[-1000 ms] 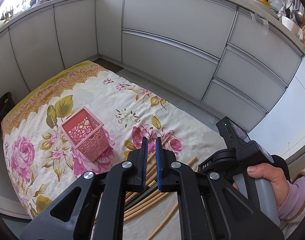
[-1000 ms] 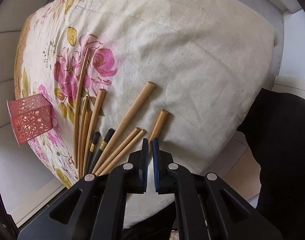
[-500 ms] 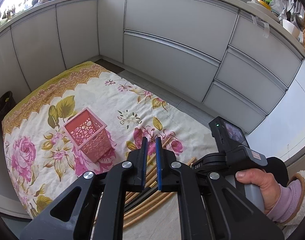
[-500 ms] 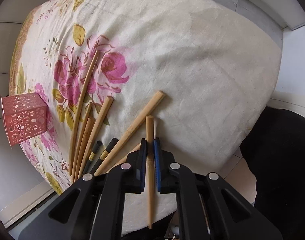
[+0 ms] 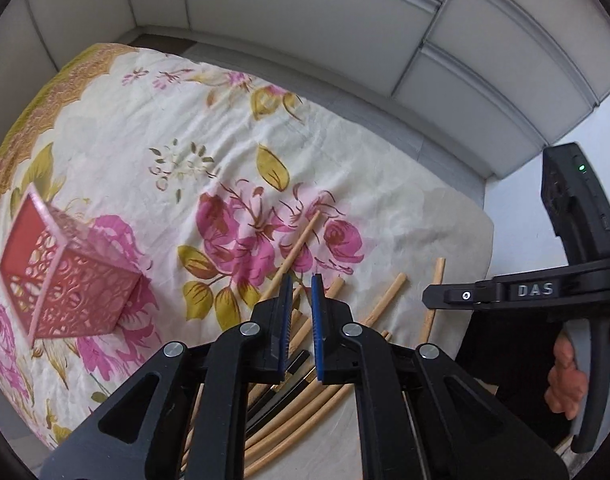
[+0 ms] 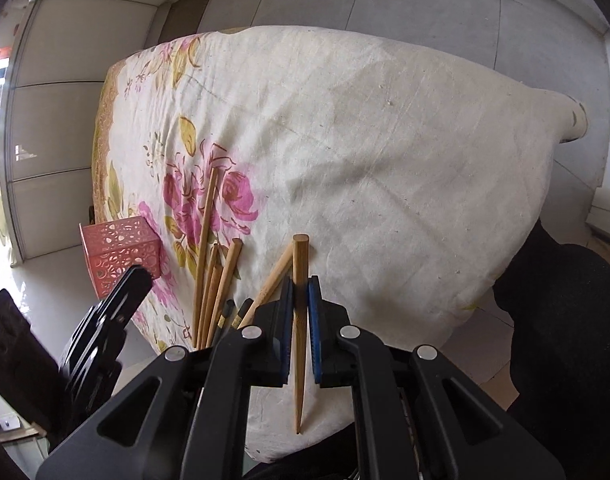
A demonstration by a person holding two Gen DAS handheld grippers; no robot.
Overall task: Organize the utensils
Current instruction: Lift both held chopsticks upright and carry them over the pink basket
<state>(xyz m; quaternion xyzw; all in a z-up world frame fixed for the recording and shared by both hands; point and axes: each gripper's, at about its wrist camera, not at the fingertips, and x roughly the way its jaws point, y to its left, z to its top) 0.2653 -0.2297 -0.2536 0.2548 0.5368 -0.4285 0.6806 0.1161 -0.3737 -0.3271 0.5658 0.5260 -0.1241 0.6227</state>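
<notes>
The surface under the floral cream cloth (image 6: 385, 140) carries the pink perforated square holder (image 6: 121, 256), upright, ahead-left of the right claw (image 6: 301, 296). That claw is clenched on one tapered wooden chopstick (image 6: 300, 320), its long axis running along the fingers. The left claw (image 5: 301, 300), nearly closed and empty, hovers over the remaining loose wooden chopsticks (image 5: 305, 404), with the holder to its left.
</notes>
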